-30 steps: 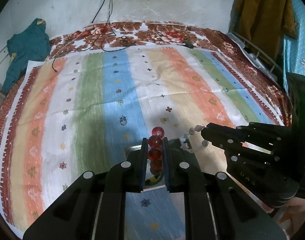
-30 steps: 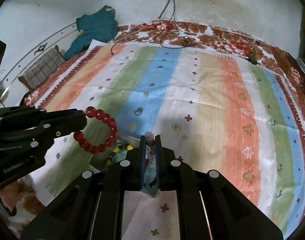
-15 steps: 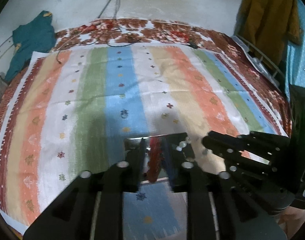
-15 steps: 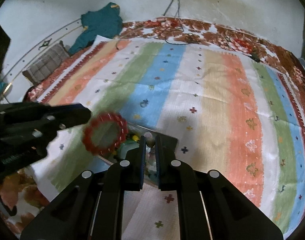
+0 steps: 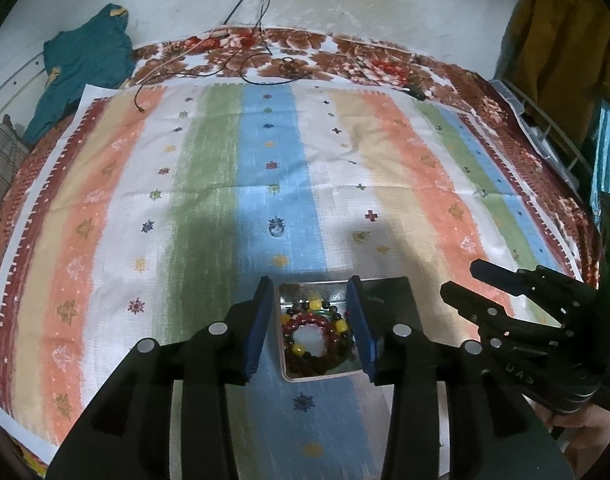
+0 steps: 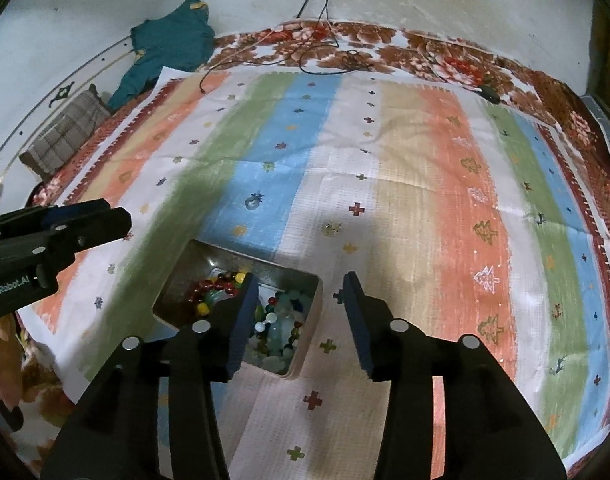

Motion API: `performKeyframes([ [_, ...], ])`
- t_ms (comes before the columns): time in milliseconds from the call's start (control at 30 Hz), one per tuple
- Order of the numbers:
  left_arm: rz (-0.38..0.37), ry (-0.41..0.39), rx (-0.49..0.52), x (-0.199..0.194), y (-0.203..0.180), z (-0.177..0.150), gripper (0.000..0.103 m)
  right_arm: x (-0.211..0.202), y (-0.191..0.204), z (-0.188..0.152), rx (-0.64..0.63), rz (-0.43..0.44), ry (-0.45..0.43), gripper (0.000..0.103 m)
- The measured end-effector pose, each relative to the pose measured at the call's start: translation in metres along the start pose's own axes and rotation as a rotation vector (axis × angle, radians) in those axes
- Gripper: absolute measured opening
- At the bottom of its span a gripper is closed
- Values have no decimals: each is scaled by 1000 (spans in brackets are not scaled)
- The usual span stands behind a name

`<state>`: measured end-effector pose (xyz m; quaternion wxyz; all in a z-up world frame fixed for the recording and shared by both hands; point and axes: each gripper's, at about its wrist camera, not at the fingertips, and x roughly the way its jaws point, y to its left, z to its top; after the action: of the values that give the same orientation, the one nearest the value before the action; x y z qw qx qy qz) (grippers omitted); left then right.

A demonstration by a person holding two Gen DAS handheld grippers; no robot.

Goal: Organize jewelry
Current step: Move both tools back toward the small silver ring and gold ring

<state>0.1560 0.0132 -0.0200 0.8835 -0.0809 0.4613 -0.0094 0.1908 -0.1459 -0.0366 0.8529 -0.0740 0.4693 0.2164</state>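
A metal tin sits on the striped cloth near its front edge. A red bead bracelet lies in it on top of darker and yellow beads; it also shows in the right wrist view. Pale and coloured beads fill the tin's right half. My left gripper is open and empty right above the tin. My right gripper is open and empty over the tin's right edge. Each gripper shows from the side in the other's view.
A striped cloth covers a floral bedspread. A teal garment and a checked cushion lie at the back left. Black cables trail down from the wall. A mustard garment hangs at the right.
Both grippers have opened. The red bracelet has dropped from my left gripper into the tin, and the pale bead piece has left my right gripper.
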Motion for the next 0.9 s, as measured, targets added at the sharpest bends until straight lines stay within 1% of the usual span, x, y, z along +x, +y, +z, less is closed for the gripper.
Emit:
performKeyframes([
  [233,22,11,8,13,2,9,41,11,-5,5,-2,-9,18,47],
  [333,45,28,11,25,4,12,48,17,-7,8,9,-12,31,47],
  [400,62,43,20,34,5,13,48,18,-6,11,12,12,35,50],
  [500,75,59,12,46,10,17,48,20,-1,14,2,13,29,53],
  [733,78,84,-4,65,14,25,48,43,-3,20,1,-2,71,53],
  [900,56,109,-39,83,21,35,48,58,-10,24,23,3,98,53],
])
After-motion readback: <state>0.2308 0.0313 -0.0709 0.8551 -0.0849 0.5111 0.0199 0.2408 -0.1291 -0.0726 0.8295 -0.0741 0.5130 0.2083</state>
